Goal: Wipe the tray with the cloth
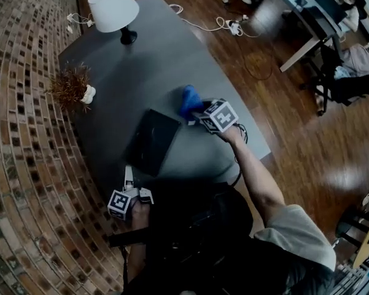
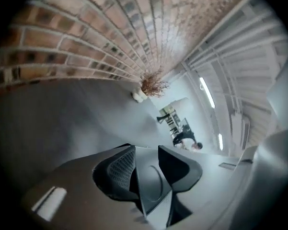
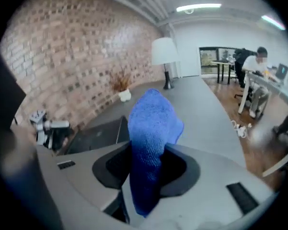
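Tray [image 1: 152, 141]: dark, lies flat on the grey bench [image 1: 172, 60], between the two grippers. Nothing on it, nothing touching it.
Cloth [image 1: 188, 101]: blue, bunched, pinched mid-length so a fat end sticks out past the jaws. Looks held clear of the bench, just beside the tray's far right corner.
Right gripper [image 3: 148, 164]: clenched on the cloth. Angled down toward the tray, probably so the free end can be pressed onto it.
Left gripper [image 2: 148, 169]: jaws part-way apart, nothing between them, only bare bench ahead. Sits at the near bench edge by the tray's near corner, likely placed to steady the tray.
Stage: cloth in hand, wiping not yet begun.
Clutter: lamp [image 1: 113, 8] and dried plant [image 1: 70, 86] at the far end, well apart from the tray, so the wipe path is open.
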